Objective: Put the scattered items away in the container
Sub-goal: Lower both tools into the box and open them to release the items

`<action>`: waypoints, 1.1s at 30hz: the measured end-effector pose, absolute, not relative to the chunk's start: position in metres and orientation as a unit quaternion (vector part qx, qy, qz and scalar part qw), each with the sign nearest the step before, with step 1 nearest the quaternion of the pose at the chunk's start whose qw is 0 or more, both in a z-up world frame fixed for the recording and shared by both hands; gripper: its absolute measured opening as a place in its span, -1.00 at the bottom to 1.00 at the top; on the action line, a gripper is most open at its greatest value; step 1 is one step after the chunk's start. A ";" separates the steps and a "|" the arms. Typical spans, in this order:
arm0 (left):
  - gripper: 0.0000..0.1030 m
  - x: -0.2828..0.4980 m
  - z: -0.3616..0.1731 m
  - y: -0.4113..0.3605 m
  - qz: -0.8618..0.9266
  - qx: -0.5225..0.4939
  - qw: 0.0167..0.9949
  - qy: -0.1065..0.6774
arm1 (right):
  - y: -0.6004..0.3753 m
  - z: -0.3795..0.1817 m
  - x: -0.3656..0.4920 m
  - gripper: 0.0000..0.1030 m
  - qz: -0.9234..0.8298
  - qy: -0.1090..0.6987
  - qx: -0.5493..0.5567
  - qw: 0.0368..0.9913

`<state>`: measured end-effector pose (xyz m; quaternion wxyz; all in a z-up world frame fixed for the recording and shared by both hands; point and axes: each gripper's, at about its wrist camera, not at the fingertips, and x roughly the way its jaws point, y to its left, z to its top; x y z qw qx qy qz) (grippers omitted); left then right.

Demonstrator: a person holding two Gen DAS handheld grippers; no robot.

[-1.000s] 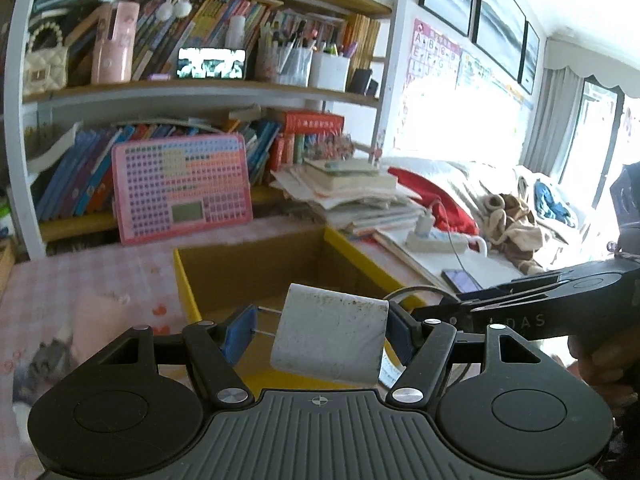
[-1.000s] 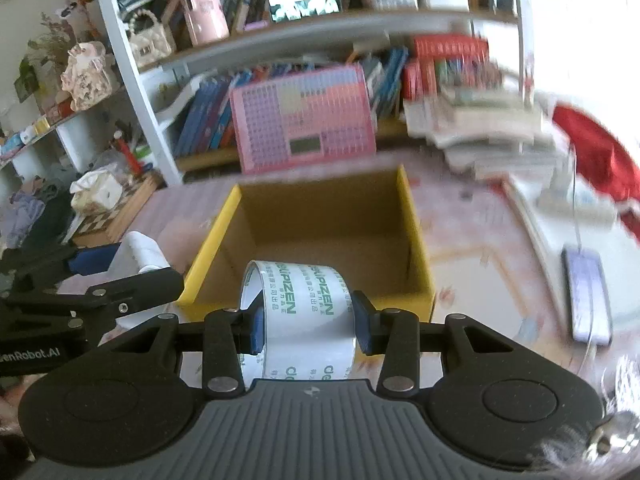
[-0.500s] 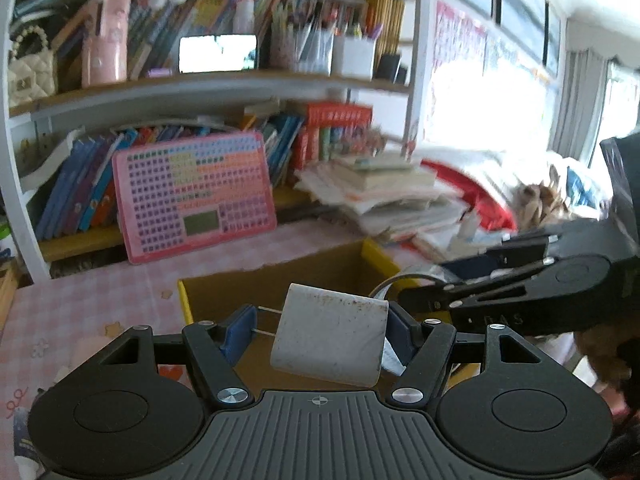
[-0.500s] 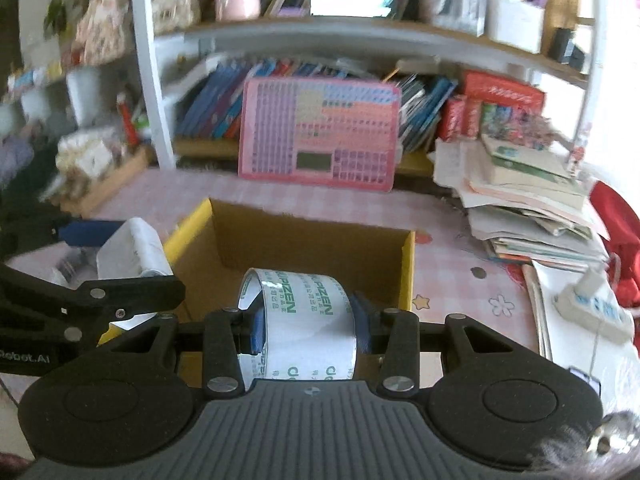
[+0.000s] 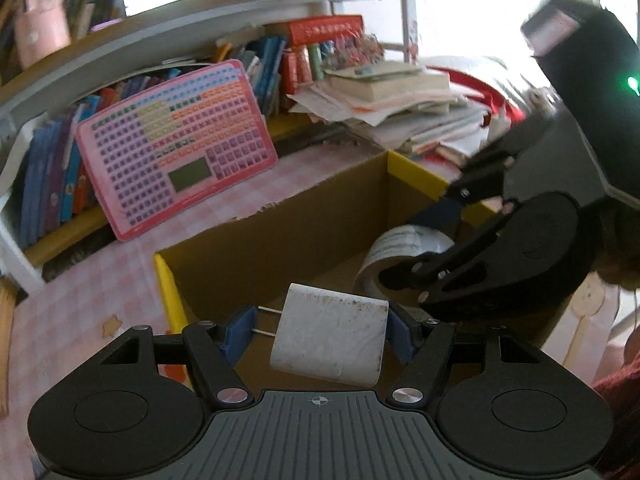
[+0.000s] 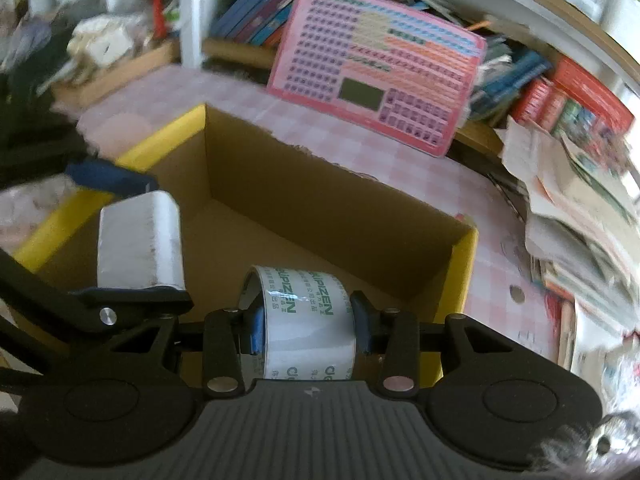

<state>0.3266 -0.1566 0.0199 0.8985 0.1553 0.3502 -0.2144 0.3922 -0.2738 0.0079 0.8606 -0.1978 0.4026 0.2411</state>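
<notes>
A yellow-rimmed cardboard box (image 5: 280, 236) stands open on the pink checked table; it also shows in the right wrist view (image 6: 320, 208). My left gripper (image 5: 318, 336) is shut on a white plug charger (image 5: 330, 344) with two metal prongs, held over the box's near left part. The charger also shows in the right wrist view (image 6: 140, 244). My right gripper (image 6: 306, 320) is shut on a roll of clear tape with green print (image 6: 308, 316), held low inside the box. The tape also shows in the left wrist view (image 5: 400, 248).
A pink keyboard-like toy tablet (image 5: 176, 148) leans on the bookshelf behind the box. A pile of books and papers (image 5: 396, 104) lies right of the box. A wooden tray with clutter (image 6: 104, 64) sits at the far left.
Both grippers have moved forward and down over the box. The tape now sits lower inside it, and the charger has come over the box's opening. Both grips are unchanged.
</notes>
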 end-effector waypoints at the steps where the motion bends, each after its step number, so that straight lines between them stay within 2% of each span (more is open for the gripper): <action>1: 0.34 0.330 0.018 -0.158 -0.216 0.161 0.896 0.353 | -0.272 0.006 0.396 -0.24 0.245 0.405 -0.206 0.857; 10: 0.37 0.348 -0.002 -0.165 -0.200 0.183 0.881 0.388 | -0.263 -0.007 0.415 -0.24 0.265 0.425 -0.228 0.835; 12: 0.39 0.349 -0.002 -0.164 -0.194 0.178 0.882 0.390 | -0.264 -0.008 0.416 -0.20 0.267 0.426 -0.229 0.833; 14: 0.43 0.350 -0.002 -0.162 -0.188 0.172 0.883 0.395 | -0.264 -0.010 0.418 -0.02 0.270 0.428 -0.229 0.832; 19: 0.46 0.351 -0.005 -0.158 -0.178 0.160 0.879 0.413 | -0.267 -0.019 0.422 -0.01 0.275 0.440 -0.232 0.823; 26: 0.64 0.349 -0.009 -0.171 -0.163 0.190 0.867 0.431 | -0.270 -0.021 0.420 0.04 0.310 0.441 -0.245 0.806; 33: 0.65 0.344 -0.009 -0.176 -0.173 0.185 0.858 0.446 | -0.271 -0.022 0.417 0.12 0.340 0.437 -0.258 0.792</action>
